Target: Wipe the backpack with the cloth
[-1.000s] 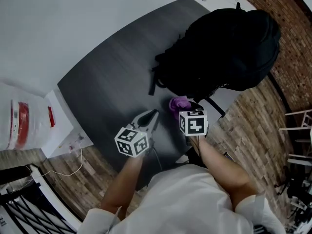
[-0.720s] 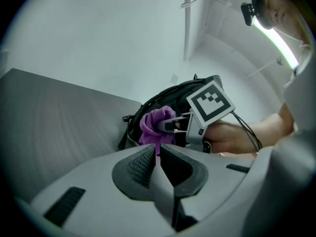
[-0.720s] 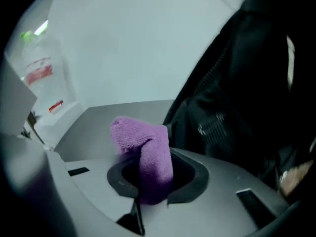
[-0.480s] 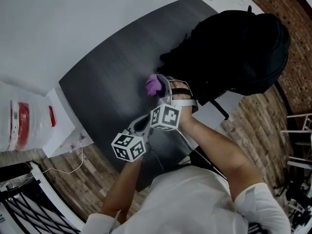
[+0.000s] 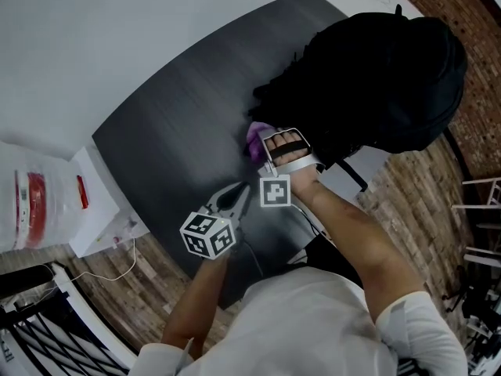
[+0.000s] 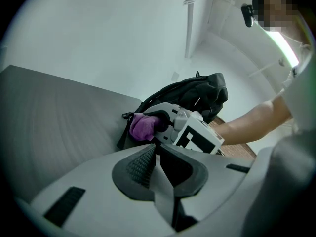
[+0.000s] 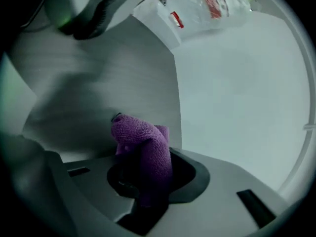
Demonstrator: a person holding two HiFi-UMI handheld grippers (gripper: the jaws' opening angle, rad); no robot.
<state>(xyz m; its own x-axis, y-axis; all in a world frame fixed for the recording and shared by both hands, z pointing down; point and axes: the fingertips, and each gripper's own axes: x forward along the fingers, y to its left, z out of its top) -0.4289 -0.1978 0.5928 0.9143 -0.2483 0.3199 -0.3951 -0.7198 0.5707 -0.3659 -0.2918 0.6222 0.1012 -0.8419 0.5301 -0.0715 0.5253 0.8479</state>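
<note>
1 backpack (image 5: 376, 77): black soft fabric, slumped on 1 dark wood-grain table (image 5: 180, 131). 1 cloth (image 5: 256, 137): purple nubby knit, bunched, clamped in right gripper (image 5: 264, 144) at backpack's edge. Left gripper (image 5: 241, 191): jaws together, empty.

The backpack (image 5: 376, 77) lies on the table (image 5: 172, 139), cloth (image 5: 256, 137) beside its left.

- Head view, centre: I see only a sliver of the cloth (image 5: 254, 135); the right gripper (image 5: 264, 141) covers the rest.
- I can't tell whether it touches the backpack (image 5: 376, 77).
- Left gripper view, centre: the right gripper hides the backpack's lower part.
- Head view, left edge: 1 bottle (image 5: 31, 198) is cut off.
</note>
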